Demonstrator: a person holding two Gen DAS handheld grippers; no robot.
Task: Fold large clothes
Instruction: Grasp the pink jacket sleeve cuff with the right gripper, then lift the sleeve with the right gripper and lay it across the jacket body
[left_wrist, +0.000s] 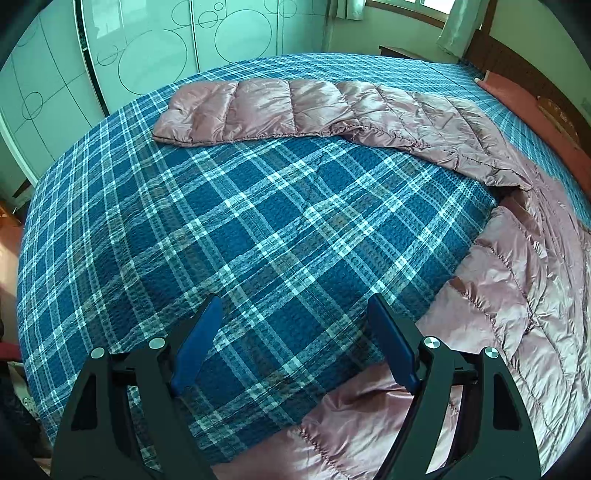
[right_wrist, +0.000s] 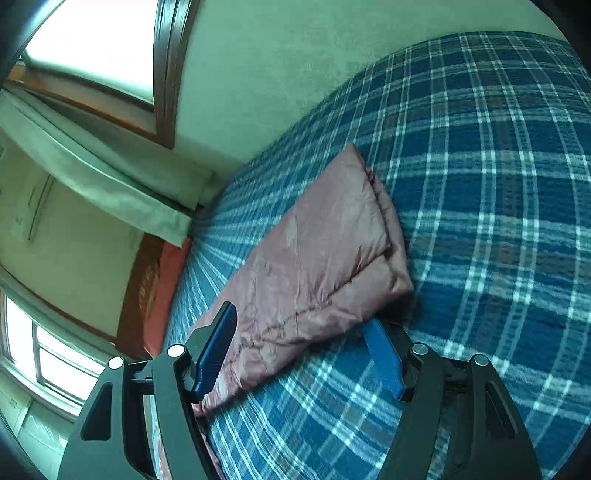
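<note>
A pink quilted down jacket (left_wrist: 517, 288) lies spread on the blue plaid bed cover (left_wrist: 240, 221). One sleeve (left_wrist: 258, 110) stretches out flat toward the far left of the bed. My left gripper (left_wrist: 295, 306) is open and empty, hovering over bare cover just left of the jacket body. In the right wrist view the other sleeve (right_wrist: 317, 258) lies flat on the cover. My right gripper (right_wrist: 301, 317) is open, its jaws standing either side of that sleeve near its lower part, not closed on it.
Pale green wardrobe doors (left_wrist: 147, 55) stand beyond the far edge of the bed. A dark wooden headboard (left_wrist: 517, 62) and a red pillow (left_wrist: 535, 114) are at the right. A window (right_wrist: 92, 44) and curtain (right_wrist: 110, 184) are past the bed in the right wrist view.
</note>
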